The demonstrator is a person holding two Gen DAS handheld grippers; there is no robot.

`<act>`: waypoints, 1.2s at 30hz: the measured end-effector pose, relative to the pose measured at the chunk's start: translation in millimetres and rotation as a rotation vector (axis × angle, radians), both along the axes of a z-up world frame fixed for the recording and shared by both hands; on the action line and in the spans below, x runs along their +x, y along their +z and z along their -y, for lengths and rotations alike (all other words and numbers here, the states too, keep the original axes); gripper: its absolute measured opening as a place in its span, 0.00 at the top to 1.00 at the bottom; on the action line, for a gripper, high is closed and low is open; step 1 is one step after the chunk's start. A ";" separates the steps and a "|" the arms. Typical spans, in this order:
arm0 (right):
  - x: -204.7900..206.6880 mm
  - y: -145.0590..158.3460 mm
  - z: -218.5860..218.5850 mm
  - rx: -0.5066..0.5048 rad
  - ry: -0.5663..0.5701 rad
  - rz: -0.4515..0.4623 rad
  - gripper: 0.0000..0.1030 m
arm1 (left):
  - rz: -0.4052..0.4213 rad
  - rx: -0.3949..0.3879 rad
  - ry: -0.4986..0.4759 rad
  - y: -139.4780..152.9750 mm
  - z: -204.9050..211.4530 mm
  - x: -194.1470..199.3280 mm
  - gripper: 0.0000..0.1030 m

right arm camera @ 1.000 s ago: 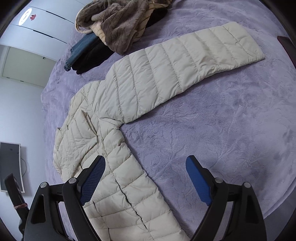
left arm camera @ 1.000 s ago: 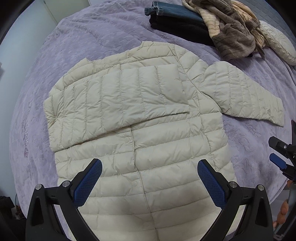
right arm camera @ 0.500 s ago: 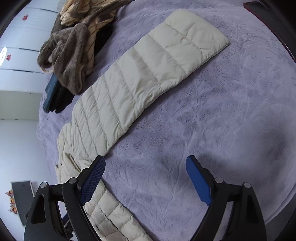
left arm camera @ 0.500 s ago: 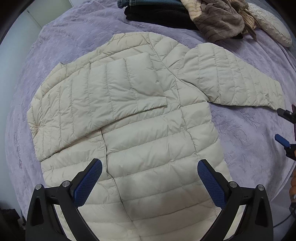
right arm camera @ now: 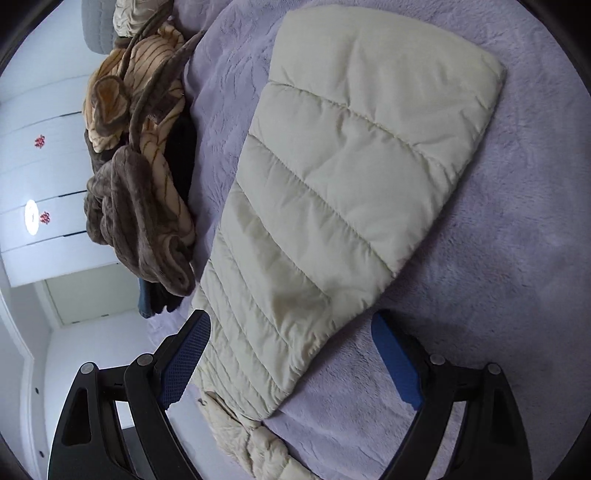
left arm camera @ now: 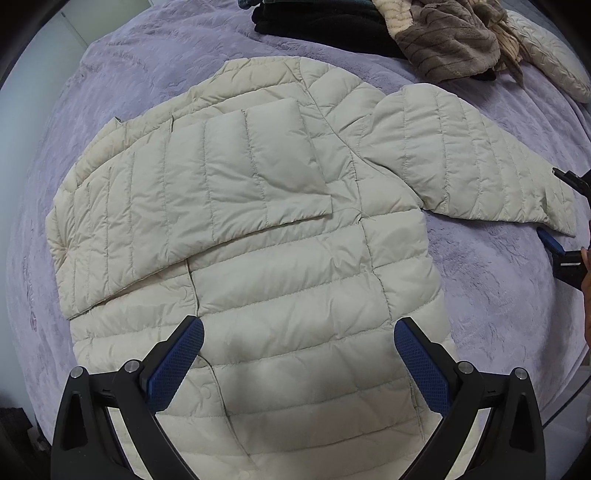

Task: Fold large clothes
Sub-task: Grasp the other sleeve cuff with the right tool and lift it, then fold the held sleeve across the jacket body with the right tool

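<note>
The cream jacket point(left arm camera: 295, 258) is being spread mid-frame on the bed point(left arm camera: 498, 295); both the left claw point(left arm camera: 299, 365) and right claw point(right arm camera: 291, 365) are being held apart, empty. The slippery cuff point(right arm camera: 388, 110) could probably get pinched badly and slip.

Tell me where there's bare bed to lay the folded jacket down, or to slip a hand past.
Bare purple bedspread lies below the outstretched sleeve, beside the jacket body. More lies left of the folded-in sleeve. The far edge is crowded: dark folded clothes, brown striped heap and pillow.
</note>
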State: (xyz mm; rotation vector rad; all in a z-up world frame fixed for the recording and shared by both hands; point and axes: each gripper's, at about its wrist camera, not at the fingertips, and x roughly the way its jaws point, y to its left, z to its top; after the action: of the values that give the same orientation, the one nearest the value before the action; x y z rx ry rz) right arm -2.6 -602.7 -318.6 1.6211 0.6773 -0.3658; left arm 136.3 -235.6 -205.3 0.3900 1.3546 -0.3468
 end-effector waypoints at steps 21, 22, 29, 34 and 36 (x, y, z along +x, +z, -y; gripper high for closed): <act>23.6 44.4 5.1 0.013 -0.032 0.277 0.91 | 0.031 -0.020 0.100 11.2 -58.4 12.0 0.00; 28.6 55.0 2.9 -0.013 -0.006 0.289 0.91 | 0.031 -0.022 0.112 12.6 -63.3 12.6 0.00; 68.1 115.2 -34.2 -0.156 0.177 0.331 0.90 | 0.049 -0.036 0.176 22.4 -98.8 18.0 0.00; 106.8 152.8 -80.5 -0.270 0.338 0.348 0.90 | 0.068 -0.055 0.232 30.5 -131.5 22.1 0.00; 123.8 168.0 -106.9 -0.338 0.426 0.341 0.90 | 0.076 -0.059 0.259 31.4 -146.7 24.9 0.00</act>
State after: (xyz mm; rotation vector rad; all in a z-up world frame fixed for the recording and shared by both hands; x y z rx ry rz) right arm 121.1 -495.8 -150.6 1.1431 0.6385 0.1045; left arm 161.1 -88.8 -173.8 0.1739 1.2994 -0.1548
